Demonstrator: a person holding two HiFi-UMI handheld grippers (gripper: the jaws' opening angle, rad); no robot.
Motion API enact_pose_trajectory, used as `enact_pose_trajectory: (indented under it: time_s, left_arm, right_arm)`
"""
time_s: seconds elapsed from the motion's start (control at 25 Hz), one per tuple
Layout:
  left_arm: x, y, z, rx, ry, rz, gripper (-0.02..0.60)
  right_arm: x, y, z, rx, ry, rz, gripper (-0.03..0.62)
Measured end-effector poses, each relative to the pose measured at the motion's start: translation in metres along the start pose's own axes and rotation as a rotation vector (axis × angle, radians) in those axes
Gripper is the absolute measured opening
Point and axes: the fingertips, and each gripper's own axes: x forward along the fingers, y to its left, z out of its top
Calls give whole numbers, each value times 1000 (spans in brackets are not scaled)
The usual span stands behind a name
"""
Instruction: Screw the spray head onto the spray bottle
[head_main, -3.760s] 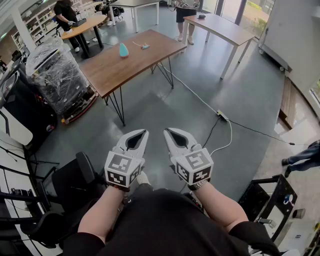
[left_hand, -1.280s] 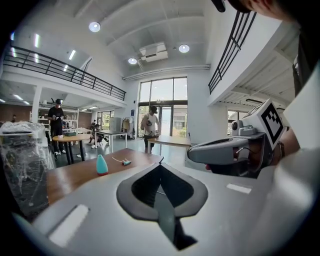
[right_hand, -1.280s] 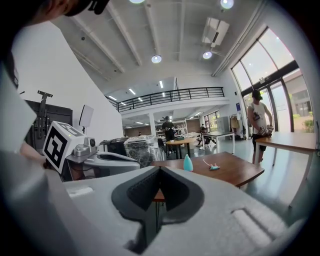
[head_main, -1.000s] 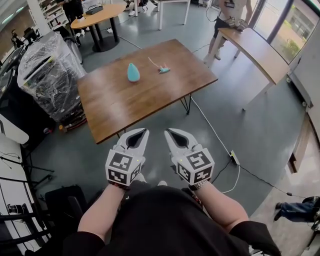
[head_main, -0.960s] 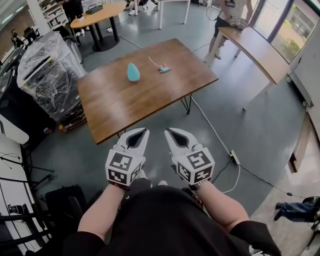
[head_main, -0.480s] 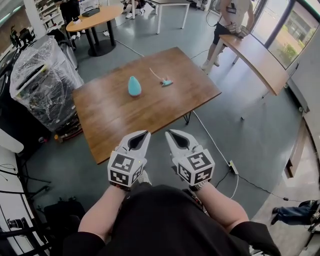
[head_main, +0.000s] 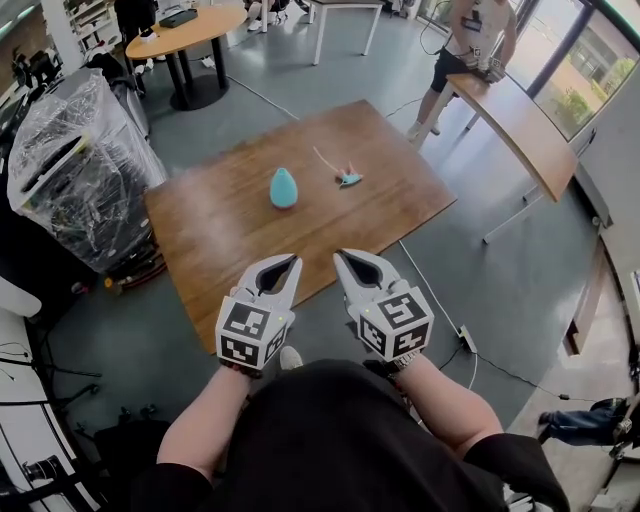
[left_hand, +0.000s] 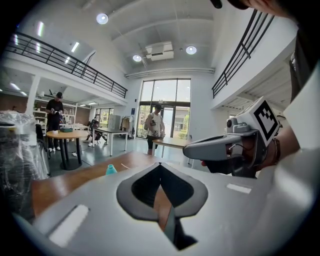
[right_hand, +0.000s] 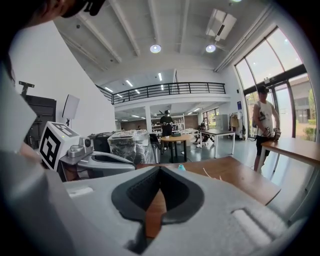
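A teal spray bottle (head_main: 284, 188) stands upright near the middle of the brown wooden table (head_main: 220, 235). The spray head (head_main: 347, 178), with its thin tube, lies on the table to the bottle's right. My left gripper (head_main: 283, 262) and right gripper (head_main: 347, 257) are side by side over the table's near edge, well short of both objects. Both are shut with nothing between the jaws. The left gripper view shows the bottle (left_hand: 111, 170) far ahead. In the right gripper view the bottle (right_hand: 181, 167) and the spray head (right_hand: 215, 176) are small and distant.
A plastic-wrapped cart (head_main: 70, 170) stands left of the table. A round table (head_main: 185, 25) is behind it and a long table (head_main: 520, 115) with a person (head_main: 475, 40) beside it is at the right. A cable and power strip (head_main: 465, 345) lie on the grey floor.
The table has drawn nearer in the head view. Both grippers, which were over the floor, have come forward together to its near edge. Their jaws stayed shut.
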Motion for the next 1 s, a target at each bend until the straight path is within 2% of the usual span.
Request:
enact_pose_trajectory:
  time_s: [0.48, 0.72, 1.0]
  left_arm:
    - [26, 47, -19, -6, 69, 20, 17]
    - [69, 54, -25, 14, 108, 16, 17]
    - [139, 56, -43, 55, 193, -2, 25]
  right_arm:
    - [53, -22, -3, -3, 58, 18, -8]
    - [73, -58, -5, 6, 73, 23, -8]
    - [98, -116, -16, 40, 114, 42, -8]
